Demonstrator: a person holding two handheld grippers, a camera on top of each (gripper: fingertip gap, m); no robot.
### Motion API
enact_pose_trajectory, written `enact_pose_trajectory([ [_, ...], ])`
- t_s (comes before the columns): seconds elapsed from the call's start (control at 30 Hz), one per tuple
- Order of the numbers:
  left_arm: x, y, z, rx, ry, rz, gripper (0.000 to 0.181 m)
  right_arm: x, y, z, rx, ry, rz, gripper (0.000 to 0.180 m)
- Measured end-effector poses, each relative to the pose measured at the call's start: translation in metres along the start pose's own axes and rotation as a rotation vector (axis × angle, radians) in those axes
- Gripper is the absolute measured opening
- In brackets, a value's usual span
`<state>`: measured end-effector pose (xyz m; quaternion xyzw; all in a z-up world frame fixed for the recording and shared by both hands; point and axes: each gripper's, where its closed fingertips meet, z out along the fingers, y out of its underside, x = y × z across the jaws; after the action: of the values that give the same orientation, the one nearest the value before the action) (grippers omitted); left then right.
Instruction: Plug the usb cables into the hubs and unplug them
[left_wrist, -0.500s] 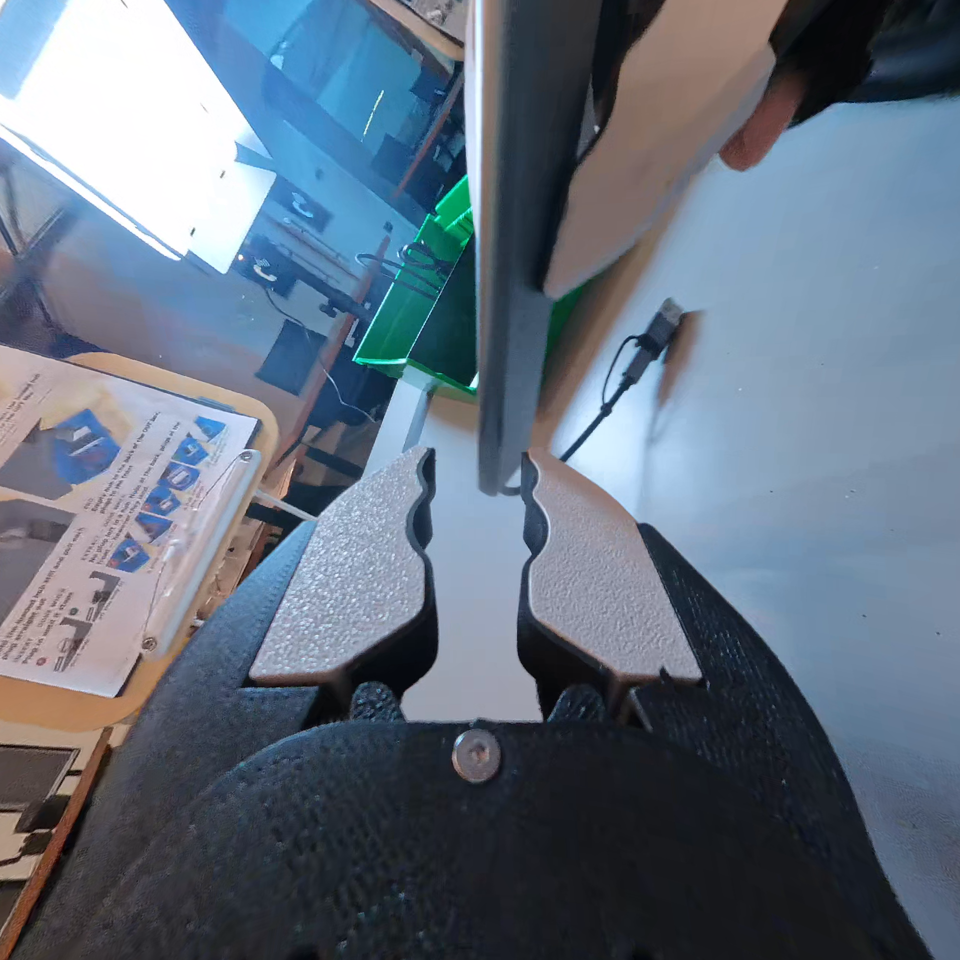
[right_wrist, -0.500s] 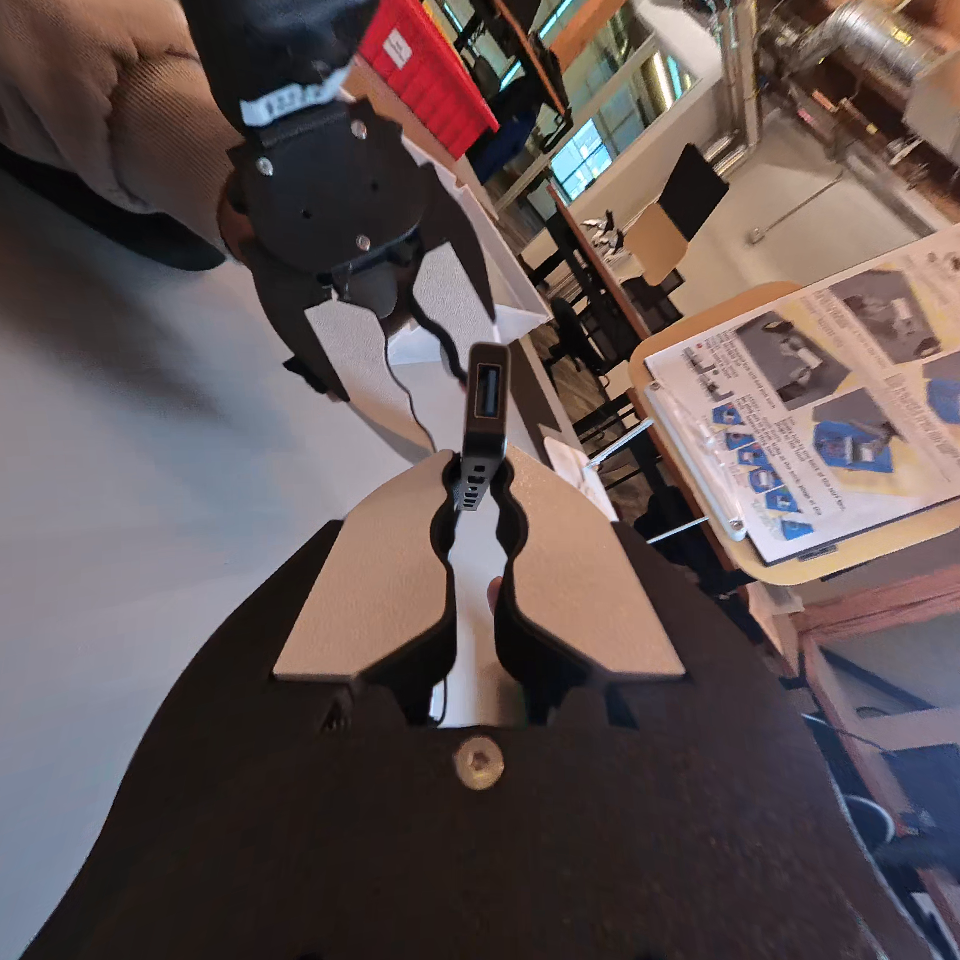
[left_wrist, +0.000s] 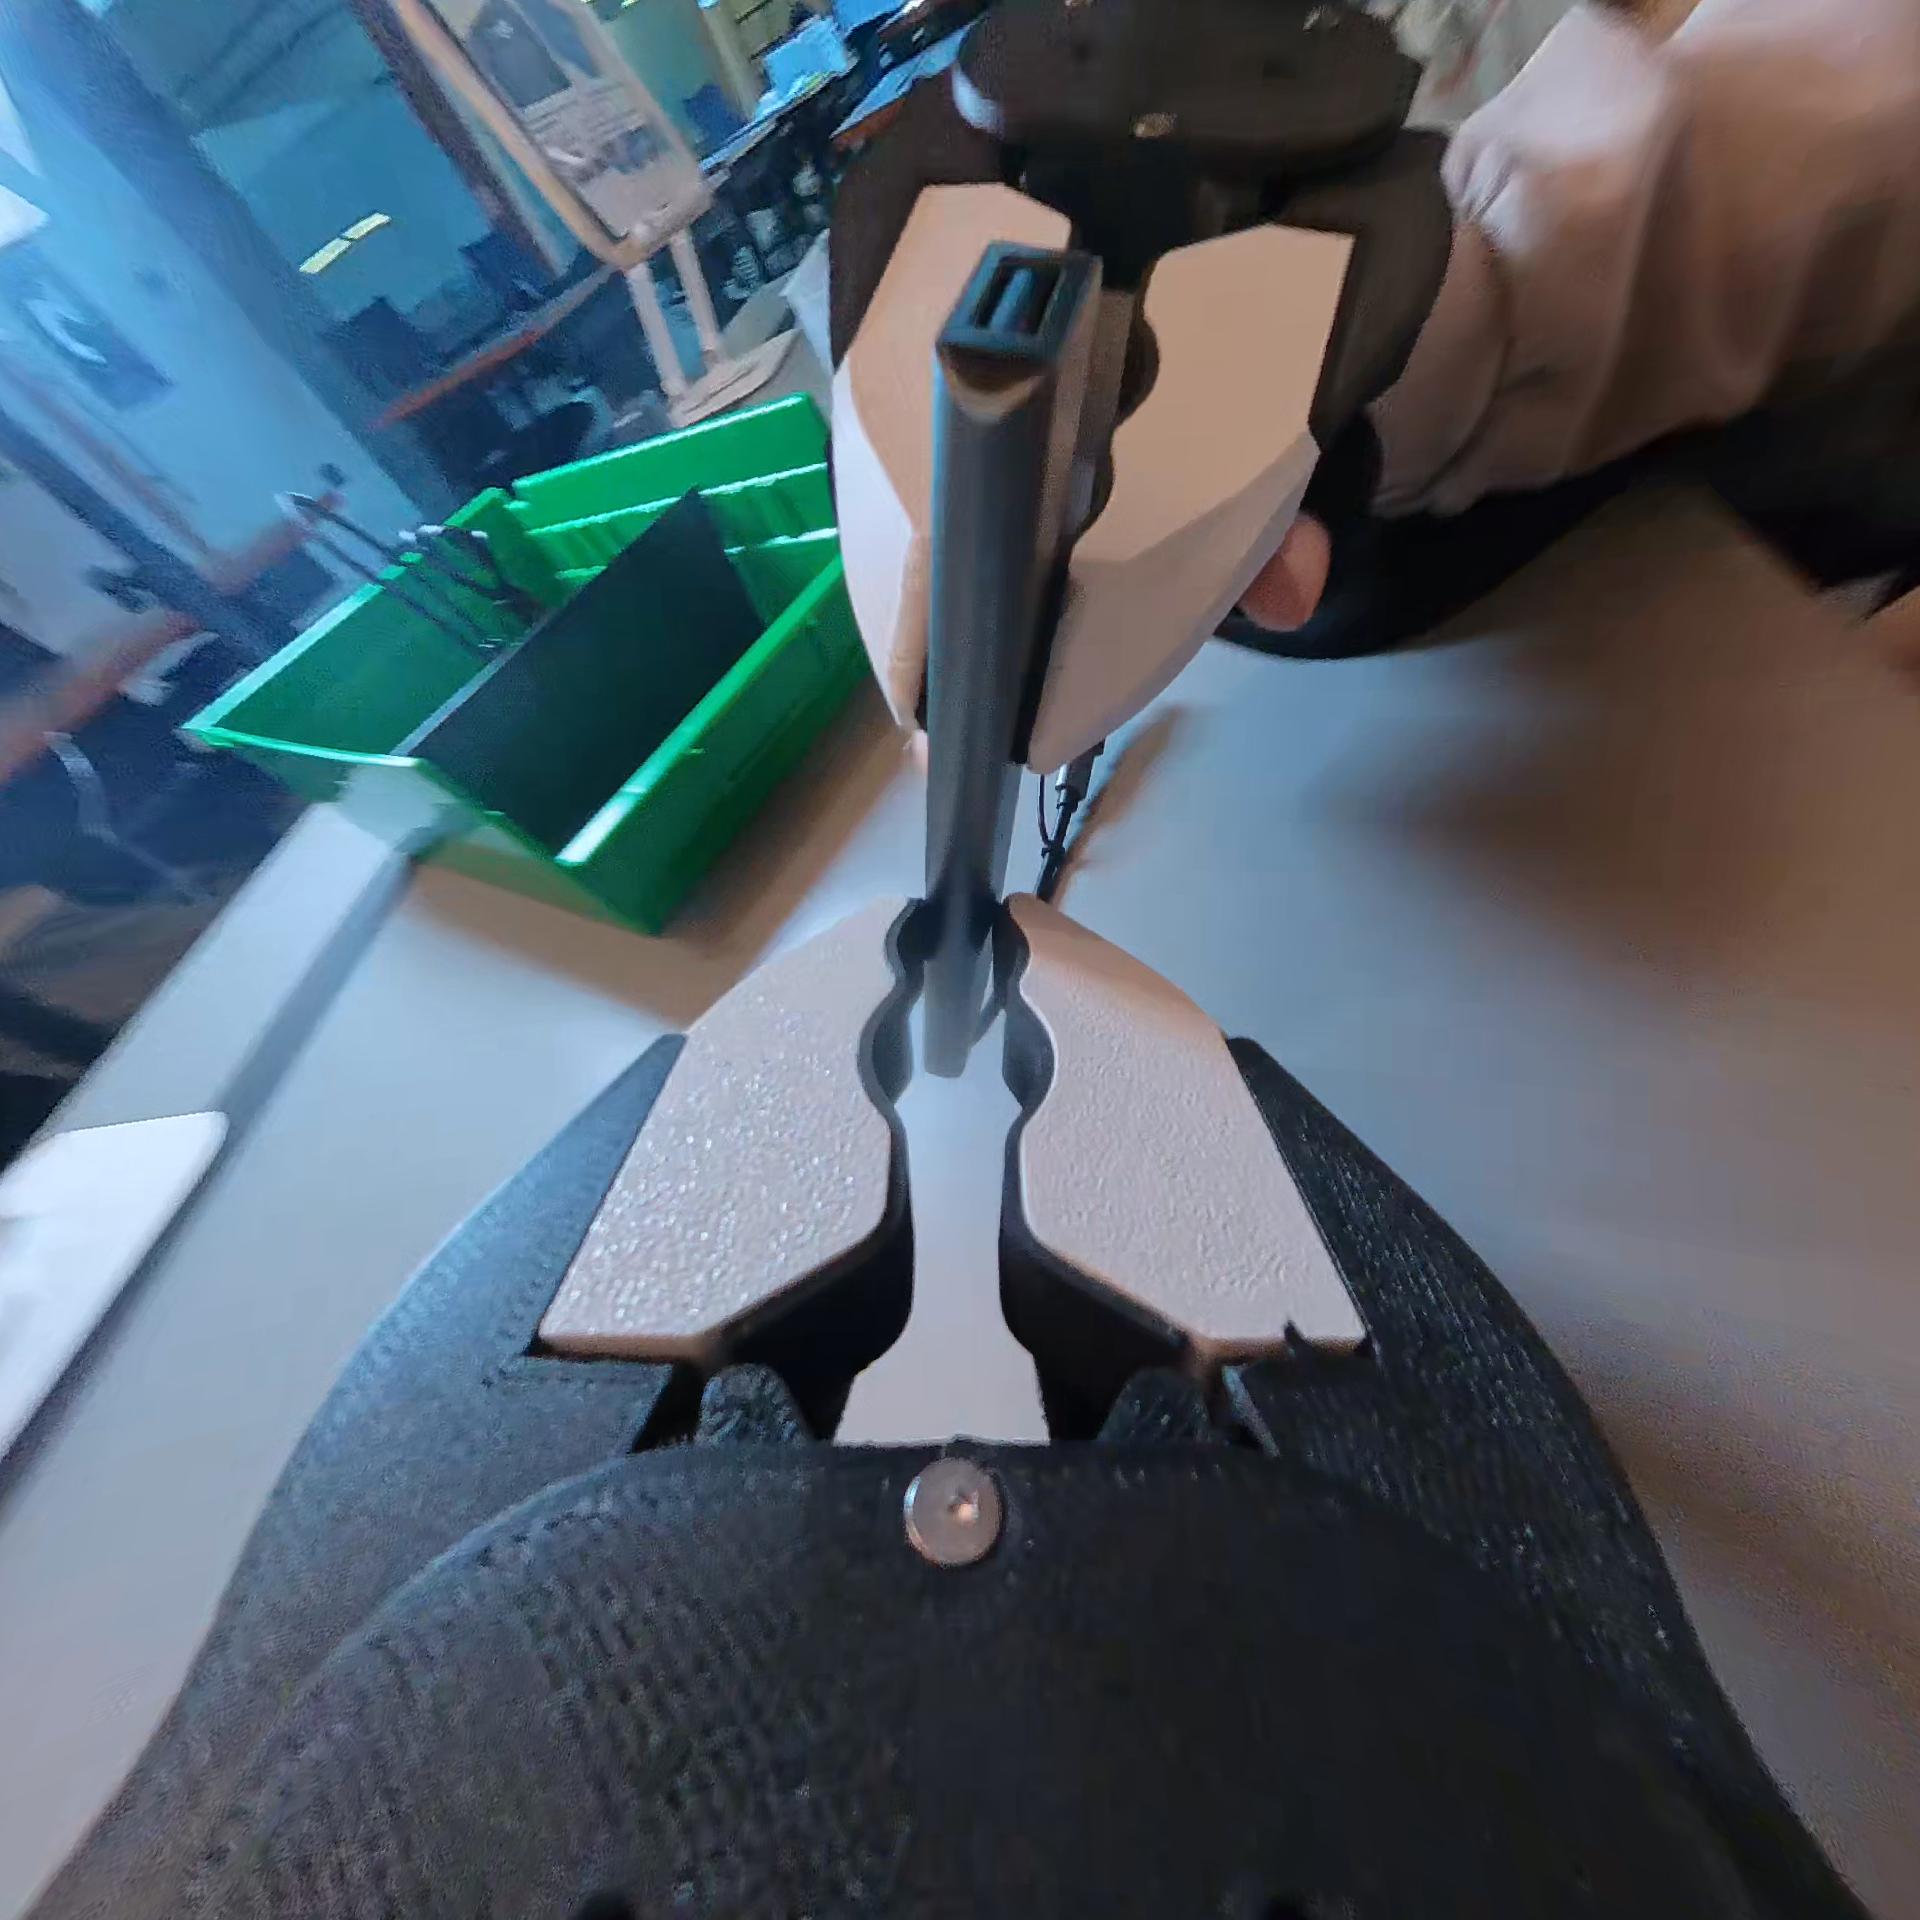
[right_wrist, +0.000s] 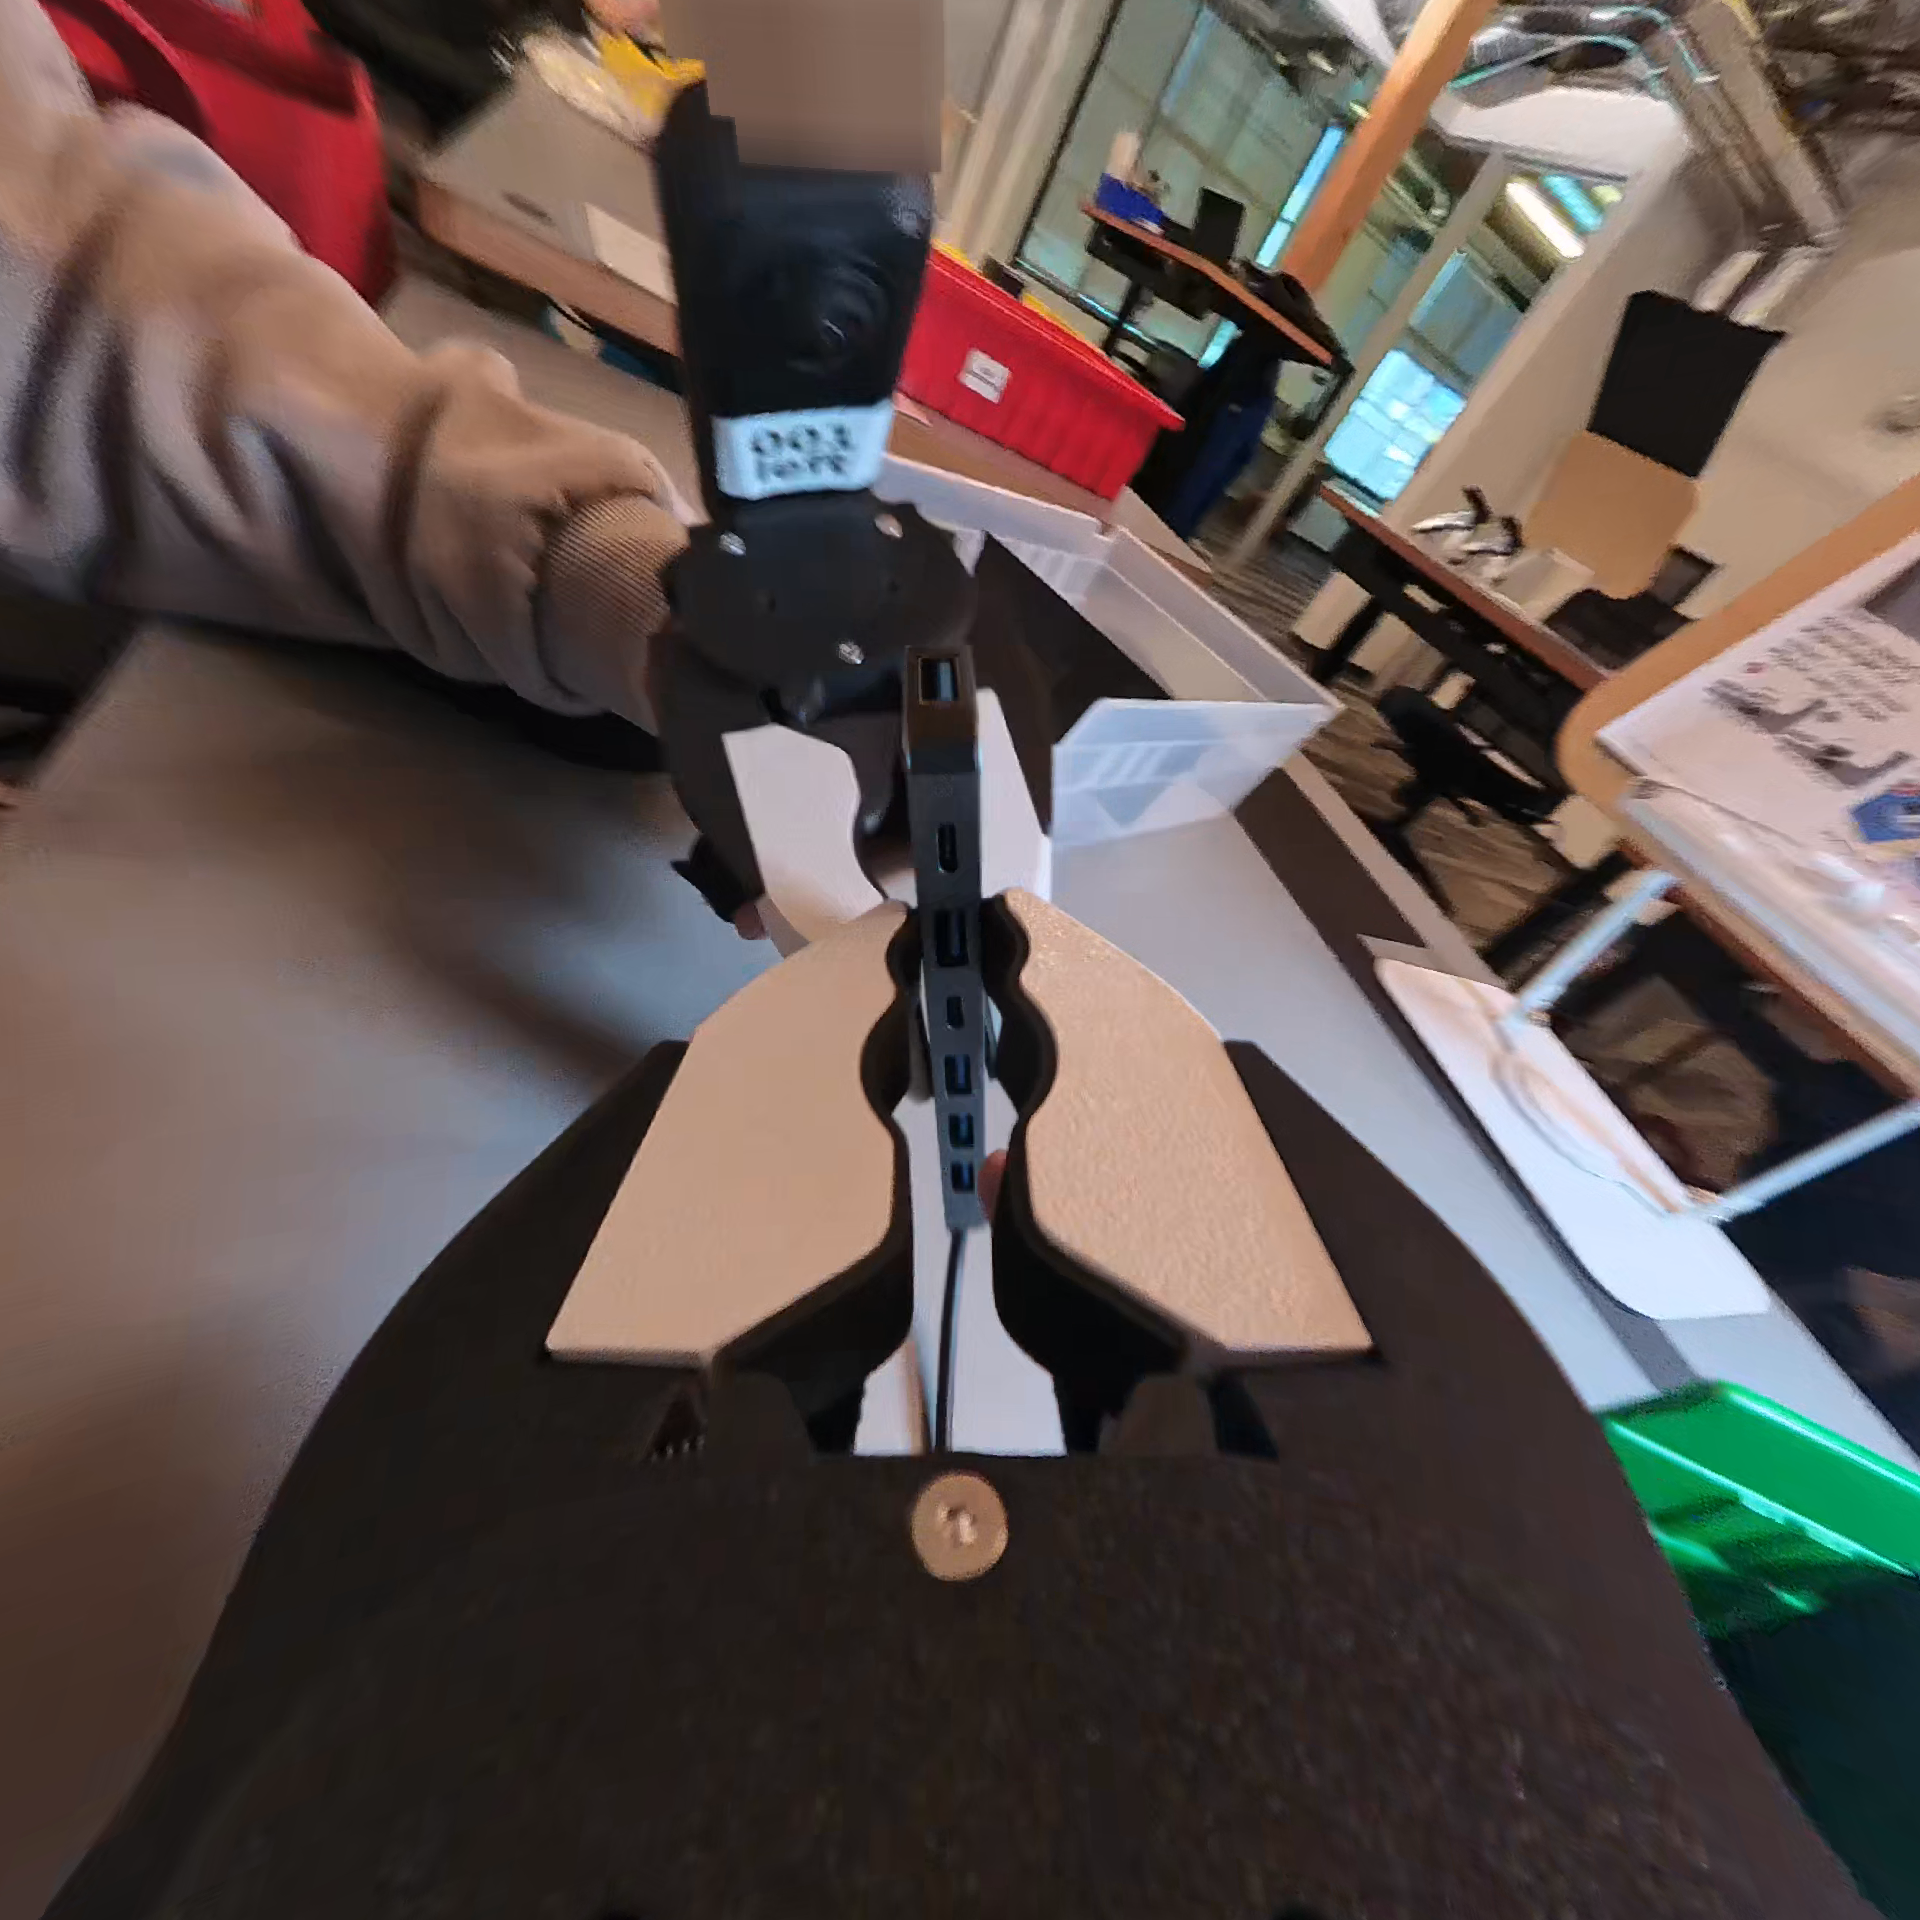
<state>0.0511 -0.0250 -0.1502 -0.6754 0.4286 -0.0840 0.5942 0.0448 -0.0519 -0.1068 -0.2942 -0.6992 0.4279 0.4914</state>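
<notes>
A: So, what is the left gripper (left_wrist: 956, 925) doing?

B: Its two pale fingers are pinched onto one end of the hub (left_wrist: 977, 623), a thin grey slab that runs straight ahead from its tips.

A: And the right gripper (right_wrist: 951, 925)?

B: It faces the left one head-on and is clamped on the other end of the same hub. From its own camera, the edge with the row of ports sits between its fingertips.

A: Where is the hub, then?

B: It is held between the two tools, clear of the pale table (left_wrist: 1455, 1039), with an end port facing each camera.

A: What about the cable?

B: A black cable (right_wrist: 948, 1340) leaves the hub's end inside the right gripper and drops out of sight between the fingers.

A: How are the arms posed?

B: The left arm, in a beige sleeve (right_wrist: 312, 488), reaches in low across the table, with its gripper's handle standing up. The right hand (left_wrist: 1382, 520), in a dark fingerless glove, wraps under its gripper, one fingertip showing below a finger plate.

A: Is anything else nearby?

B: A green bin (left_wrist: 665, 831) sits on the table, off to the left gripper's left.
</notes>
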Motion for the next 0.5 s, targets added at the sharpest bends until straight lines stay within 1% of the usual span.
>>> enact_pose_trajectory([
  [0.07,0.009,-0.002,0.004,0.041,0.072,-0.087,0.013,-0.004,-0.002,0.0,0.021,-0.043,0.037,0.011],
  [0.13,0.015,-0.005,0.007,0.069,0.119,-0.147,0.012,-0.007,-0.001,0.002,0.021,-0.045,0.005,0.011],
  [0.23,0.022,-0.009,0.01,0.084,0.159,-0.163,0.012,-0.012,0.011,0.011,-0.054,-0.03,-0.071,0.013],
  [0.37,0.019,-0.006,0.011,0.064,0.153,-0.197,0.012,-0.011,0.013,0.012,-0.049,-0.034,-0.06,0.012],
  [0.43,0.015,-0.001,0.012,0.045,0.13,-0.197,0.013,-0.009,0.018,0.013,-0.079,-0.032,-0.045,0.011],
  [0.5,0.008,0.001,0.009,0.025,0.098,-0.177,0.02,-0.002,0.022,0.014,-0.121,0.007,-0.056,0.011],
])
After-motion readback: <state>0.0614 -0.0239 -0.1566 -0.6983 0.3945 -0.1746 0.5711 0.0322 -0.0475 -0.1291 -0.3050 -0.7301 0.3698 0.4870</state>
